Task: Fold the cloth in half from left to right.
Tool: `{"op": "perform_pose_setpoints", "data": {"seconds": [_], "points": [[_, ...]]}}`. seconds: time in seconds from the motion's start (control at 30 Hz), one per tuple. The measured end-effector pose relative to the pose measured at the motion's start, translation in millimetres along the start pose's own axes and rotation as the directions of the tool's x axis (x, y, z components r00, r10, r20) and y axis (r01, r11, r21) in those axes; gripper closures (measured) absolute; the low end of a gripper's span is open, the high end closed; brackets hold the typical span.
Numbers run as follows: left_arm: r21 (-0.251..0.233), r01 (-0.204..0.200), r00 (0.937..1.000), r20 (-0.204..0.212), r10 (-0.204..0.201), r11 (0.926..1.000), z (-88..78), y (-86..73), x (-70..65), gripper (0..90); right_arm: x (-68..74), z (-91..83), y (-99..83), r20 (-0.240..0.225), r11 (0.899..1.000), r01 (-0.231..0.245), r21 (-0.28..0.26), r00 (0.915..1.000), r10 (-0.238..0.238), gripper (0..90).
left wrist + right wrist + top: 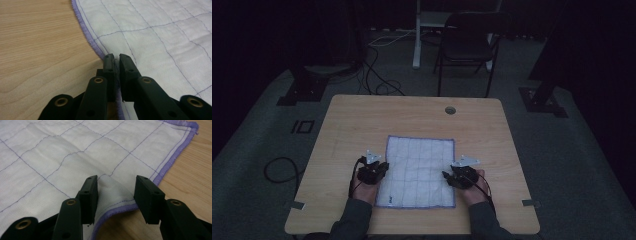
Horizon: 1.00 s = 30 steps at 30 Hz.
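While one white quilted cloth (419, 171) with purple stitching and a purple hem lies flat on the single wooden tabletop (362, 120), two tools work at its opposite side edges, one in each of the person's two hands. One dark folding chair (467, 45) stands on the floor beyond the far edge of the tabletop, and one round grommet hole (450, 110) sits near that far edge.

Seen from the high view, the left tool (379, 169) rests at the cloth's left edge and the right tool (448, 176) at its right edge, both toward the near half of the cloth.

Along the left gripper view, the left tool (115, 61) has its two jaws drawn almost together, with only a thin slit between them, and the purple hem (85, 32) of the cloth (155, 37) runs into that slit: the tool is clenched on the cloth's edge. Bare tabletop (37, 50) lies to the left of the hem there.

Along the right gripper view, the right tool (116, 188) stands wide apart, released. A raised fold of the cloth (62, 152) and its hem sit between the two jaws; the left jaw is against the fabric, while the right jaw stands clear of it, over the hem and the wood (190, 175).
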<state>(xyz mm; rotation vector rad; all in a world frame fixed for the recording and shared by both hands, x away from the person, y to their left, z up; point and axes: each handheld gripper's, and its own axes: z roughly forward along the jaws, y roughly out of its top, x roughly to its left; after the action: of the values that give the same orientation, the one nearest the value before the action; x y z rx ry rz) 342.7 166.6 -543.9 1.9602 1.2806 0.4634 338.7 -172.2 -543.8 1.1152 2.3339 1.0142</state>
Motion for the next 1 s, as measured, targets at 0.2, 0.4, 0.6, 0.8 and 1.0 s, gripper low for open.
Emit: {"op": "perform_pose_setpoints", "data": {"seconds": [0.2, 0.4, 0.6, 0.8, 1.0], "points": [[0.002, 0.022, 0.9998, 0.002, -0.022, 0.9998, -2.5, -1.9, -0.1, 86.7, 0.0, -1.3, -0.1, 0.003, 1.000, 0.003, 0.001, 1.0000, -0.003, 52.3], [-0.013, 0.036, 0.9991, 0.024, -0.036, 0.9993, -3.4, -1.6, 0.5, 86.9, -2.0, -7.7, -1.0, 0.014, 1.000, -0.012, -0.010, 0.9998, 0.012, 52.2], [-0.033, 0.033, 0.9987, 0.039, -0.032, 0.9989, -6.7, 1.4, -0.6, 87.0, -3.1, -14.6, -2.2, 0.027, 1.000, -0.015, -0.021, 0.9995, 0.016, 52.6], [-0.056, 0.028, 0.9973, 0.069, -0.024, 0.9980, -11.3, 6.4, -1.6, 87.0, -5.4, -17.3, -0.8, 0.034, 1.000, -0.011, -0.018, 0.9993, 0.011, 52.9], [-0.089, 0.032, 0.9941, 0.106, -0.022, 0.9955, -20.2, 13.5, -4.2, 87.0, -10.8, -25.9, -2.1, 0.051, 1.000, 0.004, -0.015, 0.9987, -0.003, 52.8]]}}
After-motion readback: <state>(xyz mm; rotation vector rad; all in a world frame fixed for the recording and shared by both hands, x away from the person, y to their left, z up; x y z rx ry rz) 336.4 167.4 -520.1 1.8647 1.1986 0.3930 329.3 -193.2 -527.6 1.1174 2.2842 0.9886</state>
